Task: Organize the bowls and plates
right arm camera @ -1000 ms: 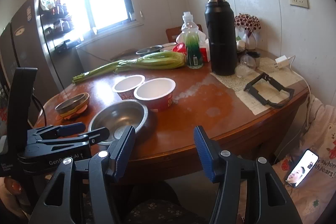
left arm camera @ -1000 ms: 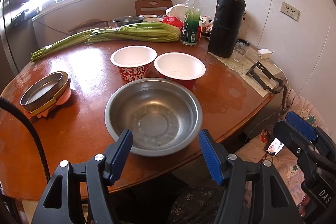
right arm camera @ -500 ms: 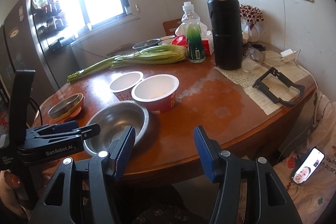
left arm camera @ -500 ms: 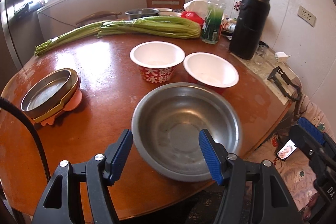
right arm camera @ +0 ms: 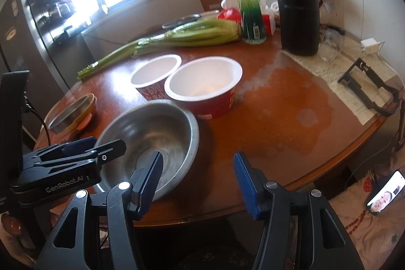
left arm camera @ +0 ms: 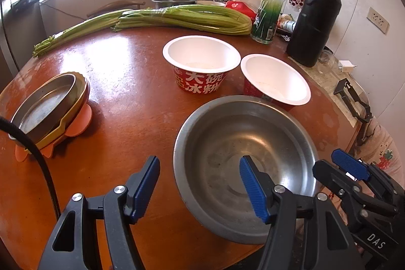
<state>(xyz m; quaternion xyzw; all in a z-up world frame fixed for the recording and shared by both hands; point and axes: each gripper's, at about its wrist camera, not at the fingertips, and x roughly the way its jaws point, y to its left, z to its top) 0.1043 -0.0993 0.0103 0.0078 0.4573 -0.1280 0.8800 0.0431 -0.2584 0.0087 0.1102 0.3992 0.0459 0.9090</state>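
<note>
A wide steel bowl (left arm camera: 248, 138) (right arm camera: 157, 128) sits near the front edge of the round wooden table (left arm camera: 126, 82). Behind it stand two empty red paper bowls (left arm camera: 201, 60) (left arm camera: 274, 79), side by side. At the far left a steel plate (left arm camera: 43, 105) rests on a yellow dish and an orange one. My left gripper (left arm camera: 198, 176) is open, its jaws on either side of the steel bowl's left rim without touching it. My right gripper (right arm camera: 197, 163) is open too, astride the bowl's right rim; it also shows in the left wrist view (left arm camera: 349, 168).
Celery stalks (left arm camera: 177, 17) lie across the back of the table. A green bottle (left arm camera: 268, 14), a black thermos (left arm camera: 314, 22) and a glass (right arm camera: 329, 47) stand at the back right. A black stand (right arm camera: 367, 85) lies on paper at the right edge. A phone (right arm camera: 384, 194) lies below.
Both grippers have come forward and down towards the steel bowl, which now fills more of both views. The jaws stand as wide as before. Nothing on the table has moved.
</note>
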